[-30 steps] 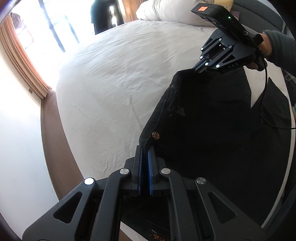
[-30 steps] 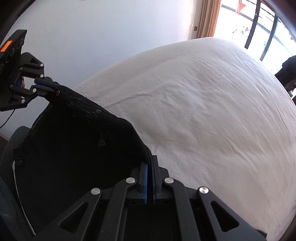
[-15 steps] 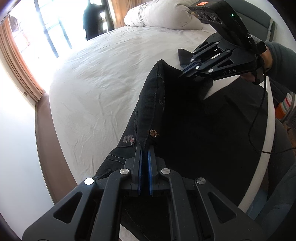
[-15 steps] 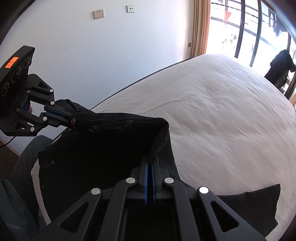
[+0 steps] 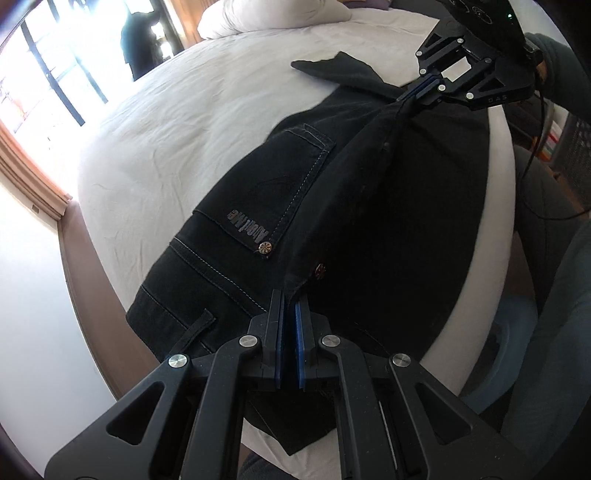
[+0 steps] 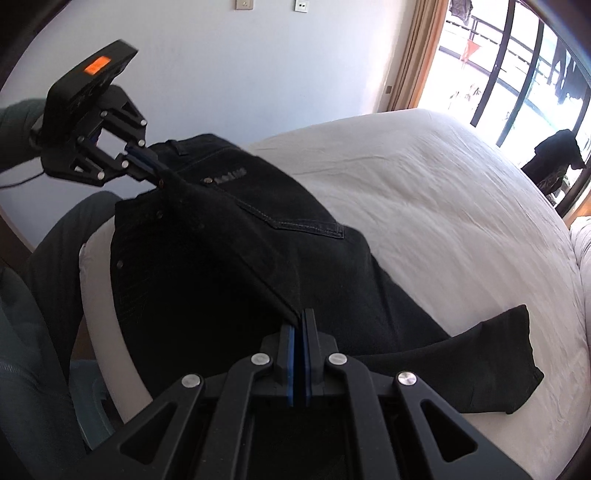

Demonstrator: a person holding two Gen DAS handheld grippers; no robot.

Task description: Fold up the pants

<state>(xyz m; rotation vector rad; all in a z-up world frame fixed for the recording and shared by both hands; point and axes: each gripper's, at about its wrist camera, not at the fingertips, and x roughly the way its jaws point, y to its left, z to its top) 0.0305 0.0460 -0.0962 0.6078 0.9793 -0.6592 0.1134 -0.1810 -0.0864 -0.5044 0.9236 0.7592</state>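
Black denim pants lie along the near edge of a white bed, back pocket up. My left gripper is shut on the pants' edge near a copper rivet. My right gripper is shut on the same raised edge further along a leg; it also shows in the left wrist view. The fabric between the two grippers is lifted as a taut ridge. A leg end lies flat on the bed. The left gripper shows in the right wrist view.
White pillows lie at the head of the bed. A window with curtains is beyond the bed. The person's legs are beside the bed's near edge. A dark garment hangs by the window.
Both grippers have lowered the pants towards the bed. The garment has gone from hanging in the air to lying mostly flat, with the back pocket now in view.
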